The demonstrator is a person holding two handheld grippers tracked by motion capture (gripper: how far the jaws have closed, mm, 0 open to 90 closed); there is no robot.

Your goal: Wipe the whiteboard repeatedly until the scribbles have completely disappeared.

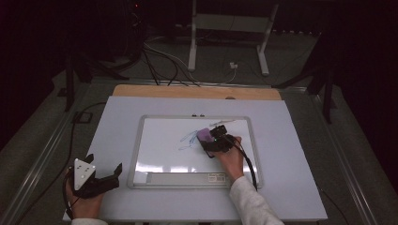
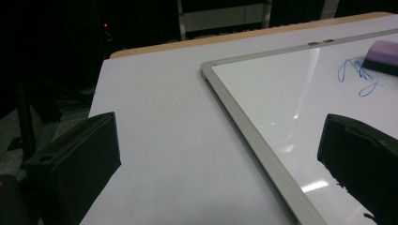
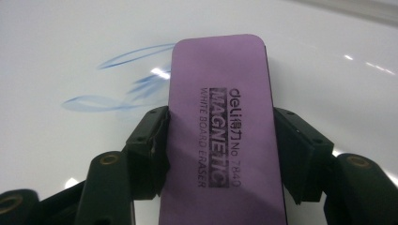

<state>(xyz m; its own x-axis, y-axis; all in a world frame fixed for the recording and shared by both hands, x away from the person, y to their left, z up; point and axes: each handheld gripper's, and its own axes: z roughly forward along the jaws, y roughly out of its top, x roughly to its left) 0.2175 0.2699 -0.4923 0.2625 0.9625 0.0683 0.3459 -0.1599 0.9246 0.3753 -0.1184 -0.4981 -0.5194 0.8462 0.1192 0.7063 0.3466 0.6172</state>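
A framed whiteboard (image 1: 150, 140) lies flat on the white table, with a blue scribble (image 1: 188, 139) near its middle. My right gripper (image 1: 211, 140) is shut on a purple whiteboard eraser (image 3: 225, 126), its jaws clamped on the long sides, and the eraser (image 1: 204, 135) rests on the board over the scribble's right part. Blue strokes (image 3: 122, 89) show to the eraser's left. My left gripper (image 1: 104, 172) stands open and holds nothing, low over the table left of the board's near corner. From the left gripper view the board frame (image 2: 248, 136), the scribble (image 2: 359, 77) and the eraser (image 2: 382, 56) are visible.
A wooden strip (image 1: 197, 92) edges the table's far side. Beyond it stand a white metal stand (image 1: 227, 33) and loose cables (image 1: 164, 61) on a dark floor. A tray strip (image 1: 185, 178) runs along the board's near edge.
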